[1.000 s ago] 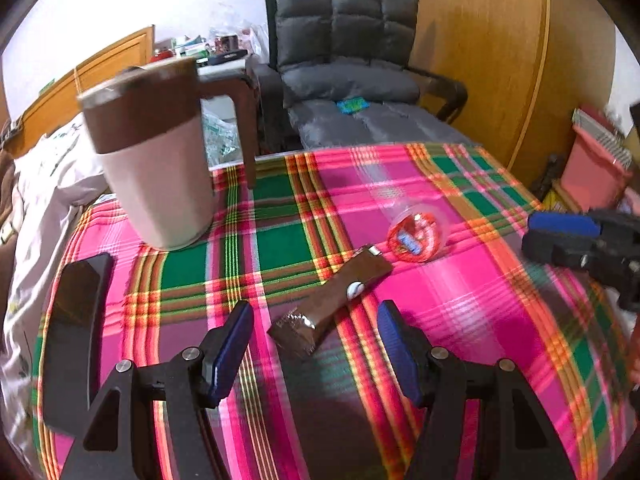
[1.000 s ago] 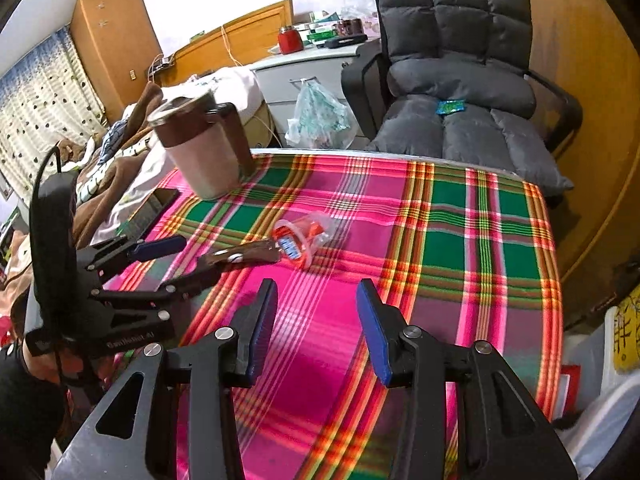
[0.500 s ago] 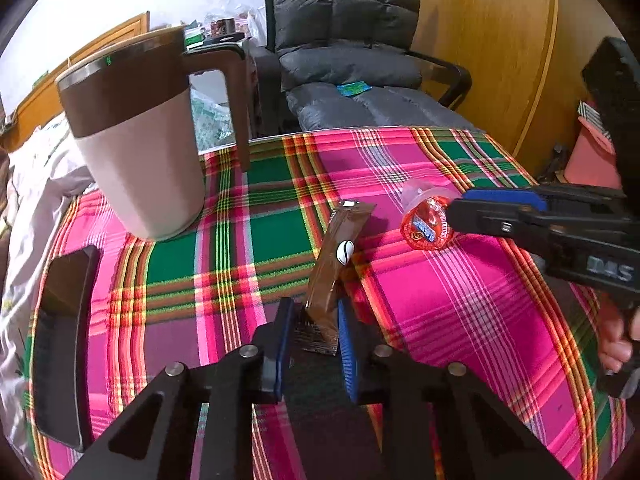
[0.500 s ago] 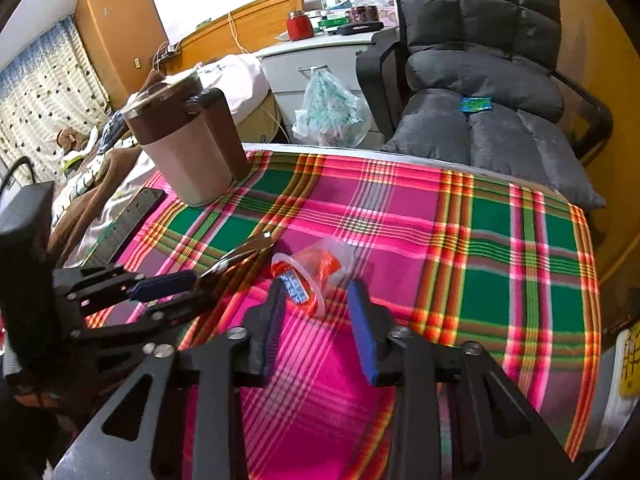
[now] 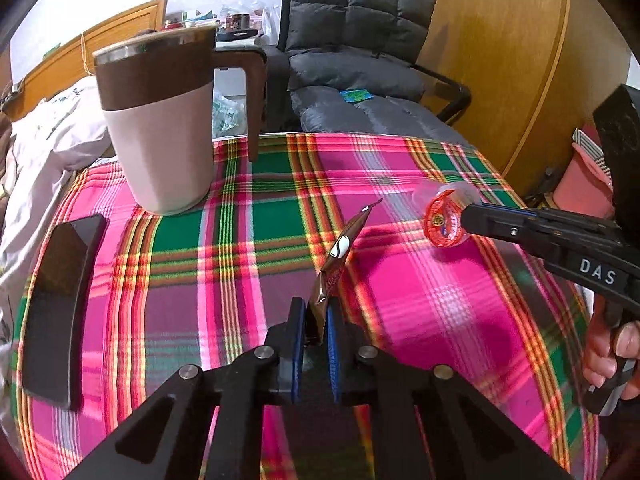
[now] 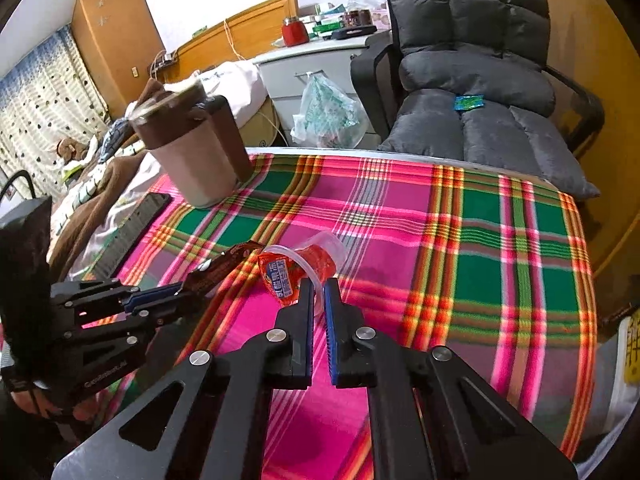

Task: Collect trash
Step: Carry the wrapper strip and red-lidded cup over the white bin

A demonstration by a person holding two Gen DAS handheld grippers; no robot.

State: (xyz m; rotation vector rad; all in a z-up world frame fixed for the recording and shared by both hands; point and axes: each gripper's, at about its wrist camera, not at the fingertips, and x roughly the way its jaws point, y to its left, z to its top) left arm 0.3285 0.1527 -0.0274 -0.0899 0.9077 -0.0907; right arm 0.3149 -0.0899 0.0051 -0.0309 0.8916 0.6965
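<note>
Pink, green and orange plaid cloth (image 5: 420, 280) covers the table in a cluttered bedroom, and both pieces of trash are at its middle. From the left wrist view, the brown snack wrapper (image 5: 340, 256) stands on edge, its near end pinched between the blue pads of the left gripper (image 5: 315, 320), whose jaws have just been closing and now clamp it; its far end points up and away over the cloth. Just right of it, the clear jelly cup (image 6: 298, 266) with the red printed lid lies on its side, lid toward the left. The right gripper (image 6: 318, 292) has just been closing too, and its pads now press on the cup's thin rim at the near side. The two grippers sit near each other, the left one's fingers reaching in from the left of the right wrist view.

Beyond the trash, bare cloth runs to the far edge and widely to the right edge. At the far left a brown-and-beige mug (image 5: 160, 128) stands upright, well apart from the wrapper, and a dark phone (image 5: 60, 304) lies along the left edge. Past the far edge stands a grey padded chair (image 6: 476, 80).
</note>
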